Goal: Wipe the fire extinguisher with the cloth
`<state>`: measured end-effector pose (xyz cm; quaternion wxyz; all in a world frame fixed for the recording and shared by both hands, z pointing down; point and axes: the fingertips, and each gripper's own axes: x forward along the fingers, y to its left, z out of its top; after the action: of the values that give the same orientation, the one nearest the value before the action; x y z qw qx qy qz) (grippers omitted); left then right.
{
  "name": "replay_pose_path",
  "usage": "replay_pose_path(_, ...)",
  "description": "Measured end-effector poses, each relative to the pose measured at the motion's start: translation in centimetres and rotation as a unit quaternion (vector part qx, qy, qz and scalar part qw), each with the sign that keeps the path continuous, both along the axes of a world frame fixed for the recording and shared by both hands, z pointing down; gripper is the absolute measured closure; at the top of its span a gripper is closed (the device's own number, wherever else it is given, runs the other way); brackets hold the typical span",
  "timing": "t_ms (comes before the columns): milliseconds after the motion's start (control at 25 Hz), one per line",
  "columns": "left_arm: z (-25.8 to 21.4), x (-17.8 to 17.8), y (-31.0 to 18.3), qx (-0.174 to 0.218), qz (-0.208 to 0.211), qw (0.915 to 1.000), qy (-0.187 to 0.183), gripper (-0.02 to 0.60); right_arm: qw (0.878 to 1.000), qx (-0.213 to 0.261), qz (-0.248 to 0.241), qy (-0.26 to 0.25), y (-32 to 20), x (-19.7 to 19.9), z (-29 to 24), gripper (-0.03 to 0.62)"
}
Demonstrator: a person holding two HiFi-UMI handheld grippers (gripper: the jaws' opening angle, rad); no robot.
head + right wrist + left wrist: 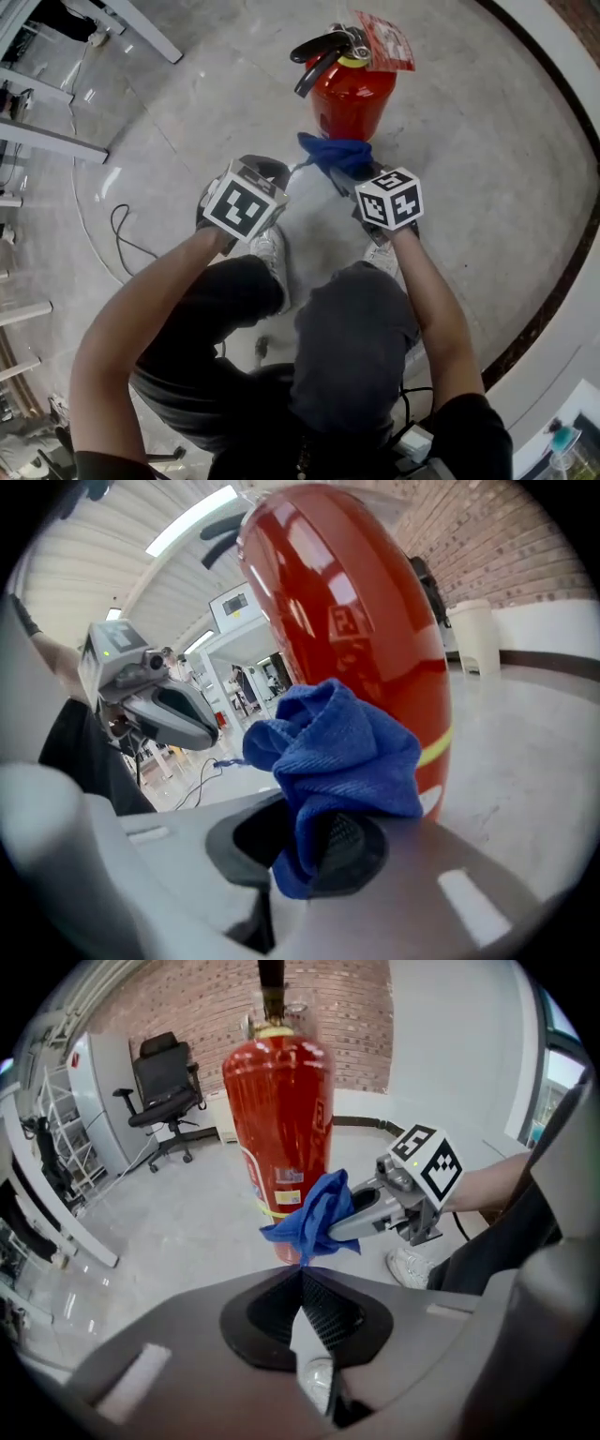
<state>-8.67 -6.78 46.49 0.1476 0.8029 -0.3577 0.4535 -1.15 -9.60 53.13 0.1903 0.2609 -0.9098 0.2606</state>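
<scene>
**A:** Start with the head view. Where is everything?

**B:** The fire extinguisher (352, 98) stands upright on the floor (487, 169), just ahead of the person's knees. The right tool (349, 178) grasps the blue cloth (336, 155) low beside the red cylinder. The left tool (270, 171) hangs beside it, clenched on nothing.

**A:** How would you wipe it well?

**B:** I'd press the bunch flat on the cylinder and stroke top to bottom, working round. The free tool could steady the black handle (319, 56), since a shove might tip the cylinder. A red tag (384, 39) hangs at the neck and may snag the cloth. The cable (122, 234) lies well apart.

**A:** And the left gripper view?

**B:** Its jaws meet with nothing between them. Beyond them the cloth sits in front of the lower label. I cannot tell whether it touches. A shoe (412, 1265) is near the base, so footing there is tight. The office chair (169, 1091) by the brick wall (347, 1016) is far off.

**A:** The right gripper view?

**B:** The jaws pinch one fold, and most of the cloth bunches out ahead. The red wall is right behind it. That hold looks slim, and hard rubbing could pull the fold free.
</scene>
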Motion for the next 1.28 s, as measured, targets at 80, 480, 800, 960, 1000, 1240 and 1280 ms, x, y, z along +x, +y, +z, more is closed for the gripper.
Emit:
replay_pose_path(80, -1.9, -1.2, -0.1, 0.015, -0.004, 0.9999, -0.005, 0.578, 1.000, 0.023, -0.002, -0.004, 0.3, -0.1, -2.8, 0.553)
replay_pose_path(480, -13.2, -1.0, 0.7, 0.112, -0.015, 0.9914, 0.065, 0.578, 0.991, 0.132, -0.028, -0.016, 3.6, -1.1, -16.8, 0.553)
replay_pose_path(800, -21.0, 1.9, 3.4, 0.188, 0.016, 0.9723, 0.138, 0.578, 0.979, 0.203, 0.017, -0.024, 6.0, 1.6, -26.6, 0.553)
replay_pose_path(960, -23.3, 3.3, 4.6, 0.204, 0.023, 0.9622, 0.179, 0.578, 0.969, 0.236, 0.062, -0.033, 7.5, 3.7, -30.8, 0.553)
replay_pose_path(1000, -23.8, 3.8, 4.9, 0.208, 0.025, 0.9596, 0.188, 0.578, 0.966, 0.244, 0.074, -0.035, 7.8, 4.2, -31.7, 0.553)
replay_pose_path(1240, -27.4, 6.7, 6.3, 0.239, 0.050, 0.9439, 0.222, 0.578, 0.951, 0.275, 0.133, -0.043, 9.7, 7.1, -36.0, 0.553)
replay_pose_path(1280, -28.0, 7.1, 6.6, 0.244, 0.054, 0.9415, 0.227, 0.578, 0.949, 0.281, 0.138, -0.044, 10.1, 7.5, -36.7, 0.553)
